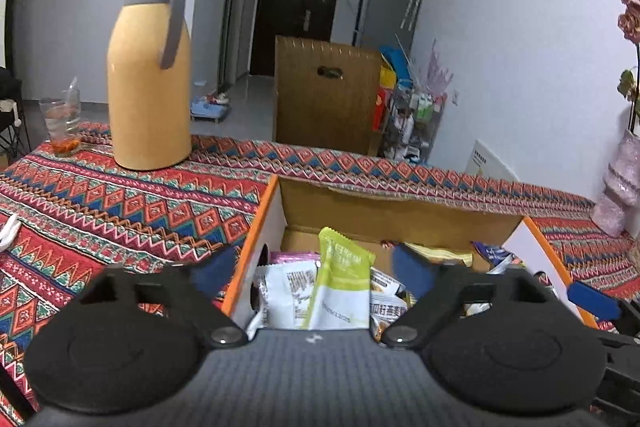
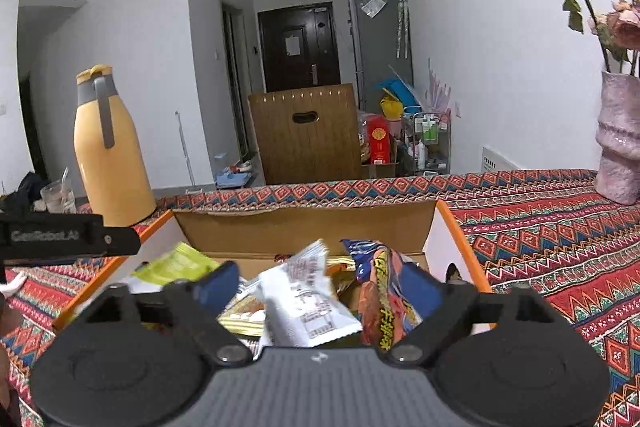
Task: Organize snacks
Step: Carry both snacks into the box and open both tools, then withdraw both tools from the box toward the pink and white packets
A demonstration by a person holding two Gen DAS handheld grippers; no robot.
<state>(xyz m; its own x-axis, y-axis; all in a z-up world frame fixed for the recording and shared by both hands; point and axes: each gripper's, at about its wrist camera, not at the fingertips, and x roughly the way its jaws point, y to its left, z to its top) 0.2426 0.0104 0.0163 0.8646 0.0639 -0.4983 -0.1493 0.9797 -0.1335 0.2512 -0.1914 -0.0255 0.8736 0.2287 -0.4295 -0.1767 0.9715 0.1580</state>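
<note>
An open cardboard box (image 1: 400,211) with orange-edged white flaps sits on the patterned tablecloth and holds several snack packets. A green and white packet (image 1: 344,275) stands upright among them, with white packets (image 1: 284,291) beside it. My left gripper (image 1: 312,267) is open over the box's left side, touching nothing. In the right wrist view the same box (image 2: 304,227) shows a white packet (image 2: 304,299), a blue and orange packet (image 2: 384,291) and the green packet (image 2: 176,263). My right gripper (image 2: 324,287) is open above these packets. The left gripper's body (image 2: 68,239) shows at the left.
A tall yellow thermos jug (image 1: 150,79) and a glass with a spoon (image 1: 62,123) stand on the cloth at the back left. A pink vase with dried flowers (image 2: 618,139) stands at the back right. A wooden chair back (image 1: 324,95) is behind the table.
</note>
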